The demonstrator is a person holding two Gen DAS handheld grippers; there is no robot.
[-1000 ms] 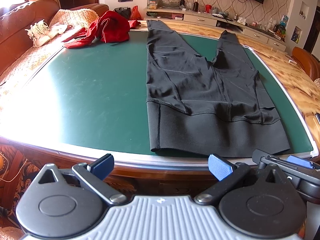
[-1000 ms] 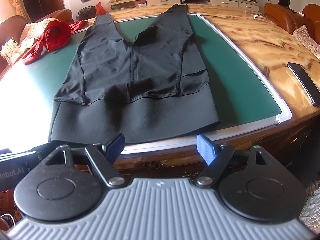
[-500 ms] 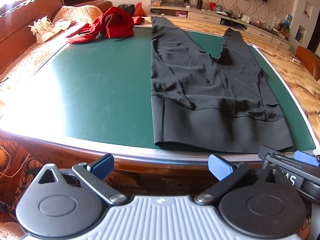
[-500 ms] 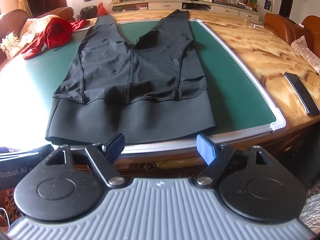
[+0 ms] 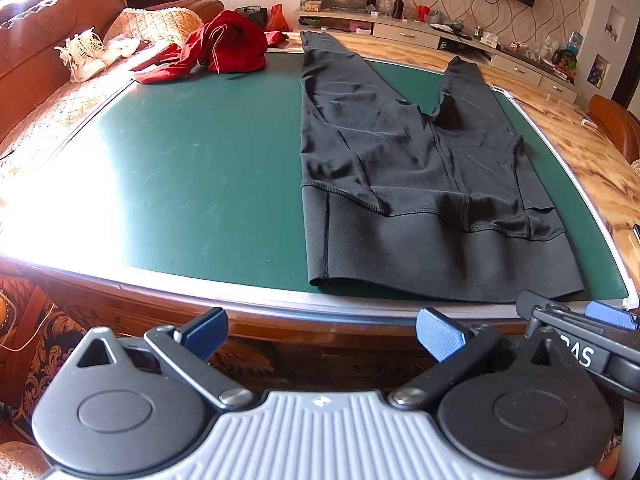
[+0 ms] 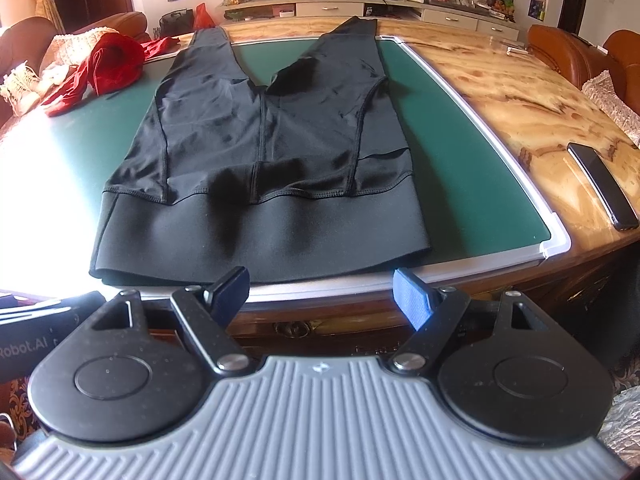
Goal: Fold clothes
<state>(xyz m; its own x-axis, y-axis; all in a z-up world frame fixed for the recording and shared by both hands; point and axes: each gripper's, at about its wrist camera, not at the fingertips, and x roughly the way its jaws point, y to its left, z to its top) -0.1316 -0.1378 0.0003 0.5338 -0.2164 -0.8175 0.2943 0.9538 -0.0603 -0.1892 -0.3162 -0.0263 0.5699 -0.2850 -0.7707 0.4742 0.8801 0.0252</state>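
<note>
The left gripper (image 5: 322, 334) hangs short of the near table edge with its two blue-padded fingers (image 5: 438, 338) spread wide apart and nothing between them. Ahead of those fingers and off to their right, a pair of black leggings (image 5: 400, 184) lies flat on the green mat (image 5: 192, 168), the broad waistband nearest the fingertips and parallel to the mat's near edge, the two legs running away and splitting into a V toward the far side. Far beyond the left finger, at the mat's far corner, a crumpled red garment (image 5: 224, 46) sits well apart from the leggings, partly off the mat. Beyond it a pair of white sneakers (image 5: 84, 54) rests on the brown sofa (image 5: 24, 80). The right gripper (image 6: 322, 290) is likewise held just before the table edge, fingers (image 6: 412, 296) standing wide apart and empty. From this gripper the leggings (image 6: 264, 148) lie straight ahead, the waistband just past both fingertips and not touched by either pad. Out beyond the right finger, off the mat on the wooden tabletop (image 6: 500, 92), lies a dark phone (image 6: 602, 184). In the left wrist view the right gripper's tips show at the lower right, beside the left gripper's right finger.
</note>
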